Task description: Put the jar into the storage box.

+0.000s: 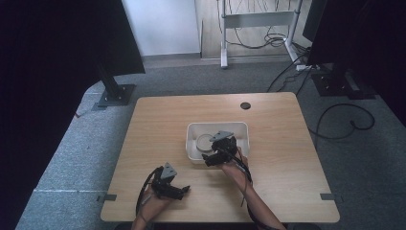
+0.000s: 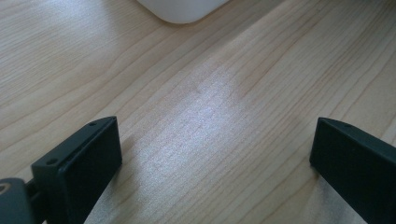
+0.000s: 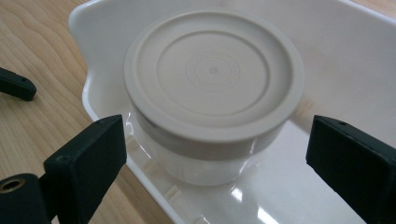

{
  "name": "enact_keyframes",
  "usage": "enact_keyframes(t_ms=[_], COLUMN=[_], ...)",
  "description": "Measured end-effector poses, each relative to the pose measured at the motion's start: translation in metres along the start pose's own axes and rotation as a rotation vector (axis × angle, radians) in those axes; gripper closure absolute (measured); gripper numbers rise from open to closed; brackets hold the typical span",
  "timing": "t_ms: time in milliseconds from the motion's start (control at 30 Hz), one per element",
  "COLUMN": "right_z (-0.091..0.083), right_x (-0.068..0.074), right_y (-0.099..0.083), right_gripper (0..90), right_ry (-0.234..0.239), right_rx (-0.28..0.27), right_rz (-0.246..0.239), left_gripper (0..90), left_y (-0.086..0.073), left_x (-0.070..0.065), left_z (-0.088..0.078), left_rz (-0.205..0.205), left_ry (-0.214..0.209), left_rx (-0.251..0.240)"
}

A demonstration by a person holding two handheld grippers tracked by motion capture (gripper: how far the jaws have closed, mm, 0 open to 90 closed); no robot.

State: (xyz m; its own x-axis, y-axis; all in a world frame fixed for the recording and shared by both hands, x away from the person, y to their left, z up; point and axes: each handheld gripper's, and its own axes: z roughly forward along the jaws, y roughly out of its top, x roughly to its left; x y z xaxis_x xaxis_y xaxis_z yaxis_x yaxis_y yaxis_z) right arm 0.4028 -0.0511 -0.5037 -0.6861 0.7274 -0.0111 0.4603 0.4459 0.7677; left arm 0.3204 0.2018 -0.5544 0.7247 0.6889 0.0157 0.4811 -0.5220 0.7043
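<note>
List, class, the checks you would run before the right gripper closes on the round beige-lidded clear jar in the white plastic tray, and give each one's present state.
1. Right gripper jaws open wider than the round beige-lidded clear jar: ok.
2. Jar centred between those jaws: ok, roughly, in the right gripper view.
3. Jaws low enough to grip the clear body rather than the lid: cannot tell.
4. Near wall of the white plastic tray out of the left-hand jaw's path: not ok, that jaw sits over the rim.
5. Left gripper open, holding nothing, over the light wooden table: ok.
</note>
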Motion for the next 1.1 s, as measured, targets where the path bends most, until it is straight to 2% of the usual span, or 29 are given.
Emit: enact_keyframes(t_ms=[467,667,1100], right_z=[-0.017,-0.024,-0.038], right_x=[0.000,-0.002,-0.005], right_y=[-0.006,-0.011,-0.021], right_gripper=[5.4,5.7,6.0], right_ry=[0.012,0.000,0.014], right_rx=[-0.018,-0.022,-0.022], right_rz=[-0.027,-0.047,-0.052], left_gripper=[1.9,1.9,1.8], left_y=[0.000,0.000,0.000], left_x=[0.000,0.000,0.000], left_z=[0.000,0.000,0.000], left_rz=[0.000,0.003,0.000], left_ry=[0.000,0.001,0.001], left_rx=[0.000,0.001,0.000])
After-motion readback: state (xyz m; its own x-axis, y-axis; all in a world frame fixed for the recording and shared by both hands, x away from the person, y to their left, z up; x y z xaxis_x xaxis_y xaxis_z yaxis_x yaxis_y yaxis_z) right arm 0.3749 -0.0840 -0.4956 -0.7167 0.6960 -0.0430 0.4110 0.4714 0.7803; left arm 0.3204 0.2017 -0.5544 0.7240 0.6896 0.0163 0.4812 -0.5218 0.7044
